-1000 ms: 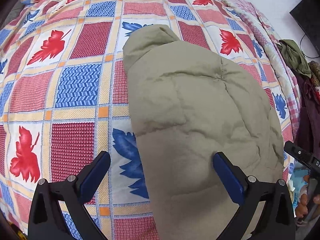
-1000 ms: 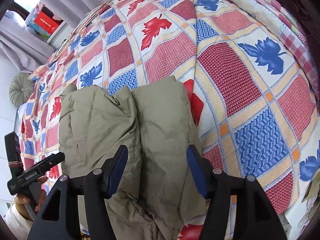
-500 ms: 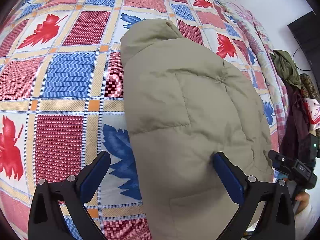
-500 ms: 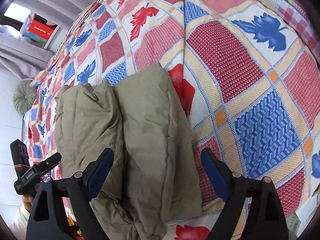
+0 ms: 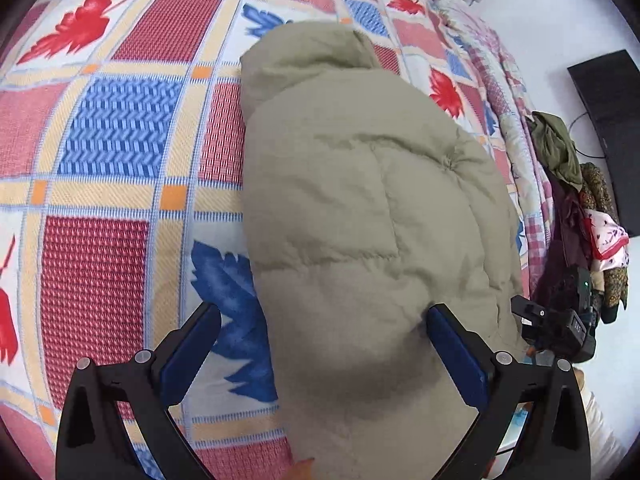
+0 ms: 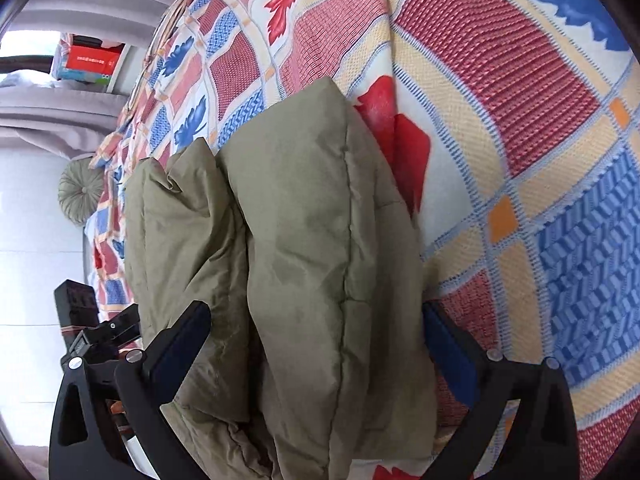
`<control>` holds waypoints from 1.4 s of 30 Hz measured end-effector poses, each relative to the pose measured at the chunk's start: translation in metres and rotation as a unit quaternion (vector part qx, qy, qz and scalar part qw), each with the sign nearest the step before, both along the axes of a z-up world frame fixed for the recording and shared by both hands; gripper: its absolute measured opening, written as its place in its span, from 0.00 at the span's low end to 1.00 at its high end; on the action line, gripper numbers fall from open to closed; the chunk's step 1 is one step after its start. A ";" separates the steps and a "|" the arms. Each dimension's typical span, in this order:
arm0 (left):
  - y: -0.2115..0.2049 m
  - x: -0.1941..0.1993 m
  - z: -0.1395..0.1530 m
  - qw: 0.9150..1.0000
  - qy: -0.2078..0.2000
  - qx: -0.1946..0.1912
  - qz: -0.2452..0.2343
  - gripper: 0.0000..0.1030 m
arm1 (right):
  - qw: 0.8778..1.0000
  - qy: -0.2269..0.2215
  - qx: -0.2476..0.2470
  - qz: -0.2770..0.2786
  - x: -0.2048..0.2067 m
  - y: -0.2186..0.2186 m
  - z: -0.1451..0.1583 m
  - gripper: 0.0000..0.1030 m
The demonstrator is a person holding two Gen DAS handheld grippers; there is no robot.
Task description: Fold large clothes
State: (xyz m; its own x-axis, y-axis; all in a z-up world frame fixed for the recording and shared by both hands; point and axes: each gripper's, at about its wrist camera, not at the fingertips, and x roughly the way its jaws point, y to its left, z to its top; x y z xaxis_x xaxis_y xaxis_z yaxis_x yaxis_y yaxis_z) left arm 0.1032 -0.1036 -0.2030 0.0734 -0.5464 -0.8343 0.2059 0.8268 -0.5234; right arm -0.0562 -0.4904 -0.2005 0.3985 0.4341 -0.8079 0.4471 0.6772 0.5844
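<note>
A puffy, quilted olive-green padded jacket (image 5: 360, 208) lies folded into a thick bundle on a bed covered by a woven bedspread (image 5: 104, 136) checked in red, blue and cream with red and blue leaf prints. In the left wrist view the bundle runs from the near edge toward the far middle of the bed, its rounded far end bunched up.

The left gripper (image 5: 324, 344) hangs over the near end of the jacket with its blue-padded jaws spread wide; the left pad is over the bedspread, clear of the cloth, the right pad at the jacket's right edge. Nothing is pinched.

The right gripper (image 6: 316, 340) has its jaws opening, spread to either side of the bundle's doubled layers (image 6: 304, 240), which lie between them unclamped.

Beyond the bed's right edge, a heap of dark and patterned clothes (image 5: 576, 200) is piled.
</note>
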 end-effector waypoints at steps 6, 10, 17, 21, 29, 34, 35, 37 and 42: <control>0.001 0.008 -0.017 0.996 0.042 -0.075 -0.034 1.00 | 0.999 -0.016 0.039 0.029 0.014 0.004 -0.007 1.00; -0.014 0.009 -0.034 0.992 0.060 -0.097 -0.049 1.00 | 0.995 -0.029 0.055 0.076 0.026 0.015 -0.004 1.00; -0.028 0.015 -0.063 0.986 0.099 -0.125 -0.047 1.00 | 0.994 0.003 0.050 0.097 0.051 0.019 -0.027 1.00; -0.035 0.017 -0.077 0.978 0.135 -0.151 -0.041 1.00 | 0.993 0.007 0.070 0.096 0.060 0.022 -0.043 1.00; -0.052 0.007 -0.050 0.987 0.087 -0.126 -0.051 0.87 | 0.994 0.013 0.077 0.074 0.063 0.027 -0.042 0.95; -0.044 0.007 -0.024 0.987 0.058 -0.134 -0.066 0.73 | 0.994 0.006 0.077 0.076 0.063 0.038 -0.026 0.55; -0.041 0.008 -0.017 0.987 0.049 -0.135 -0.067 0.73 | 0.994 0.004 0.072 0.080 0.064 0.041 -0.021 0.50; -0.029 0.012 -0.003 0.988 0.033 -0.141 -0.062 0.73 | 0.994 -0.004 0.064 0.087 0.067 0.052 -0.008 0.47; 0.013 0.037 0.033 0.988 0.000 -0.148 -0.033 0.73 | 0.993 -0.038 0.062 0.097 0.086 0.080 0.024 0.46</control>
State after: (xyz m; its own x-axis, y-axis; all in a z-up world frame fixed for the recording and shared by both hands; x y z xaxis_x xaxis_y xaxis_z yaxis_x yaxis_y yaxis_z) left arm 0.1402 -0.0904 -0.1697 0.0289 -0.7701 -0.6373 0.2540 0.6223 -0.7404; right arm 0.0299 -0.4100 -0.1769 0.3547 0.6027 -0.7148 0.2668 0.6675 0.6952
